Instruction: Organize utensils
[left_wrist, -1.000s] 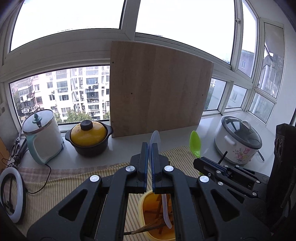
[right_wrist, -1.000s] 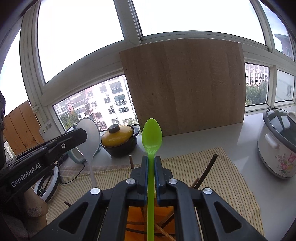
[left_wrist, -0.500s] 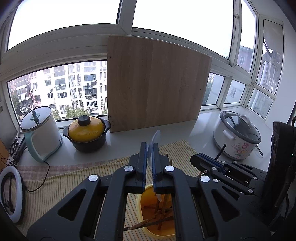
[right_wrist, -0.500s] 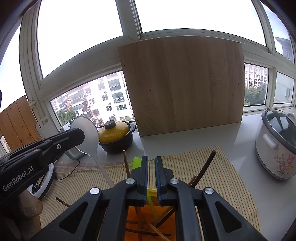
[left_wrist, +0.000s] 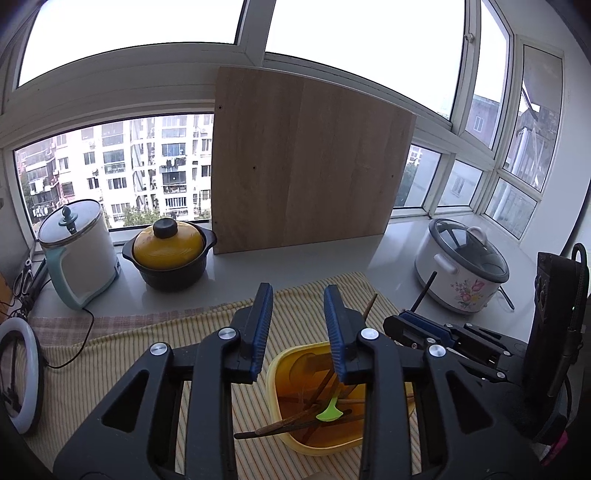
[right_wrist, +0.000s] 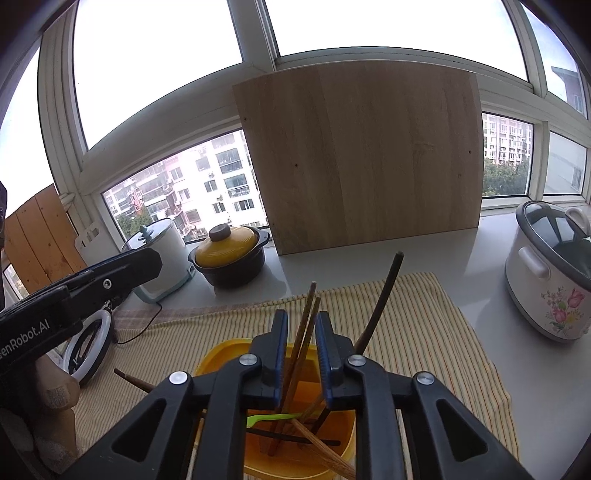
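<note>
A yellow container stands on a striped cloth just below both grippers. It holds several wooden and dark chopsticks and a green spoon lying across them. A pale spoon bowl seems to rest against its inner wall. My left gripper hovers over the container with its jaws opening and nothing between them. My right gripper is also above it, jaws opening; upright chopsticks show through the gap, and the pads do not press on them.
A large wooden board leans on the window behind. On the counter stand a black pot with a yellow lid, a white kettle and a flowered rice cooker. A ring light lies at the left edge.
The left jaws let go of the white spoon and the right jaws of the green spoon. Both spoons dropped into the yellow container, and both sets of jaws have spread apart.
</note>
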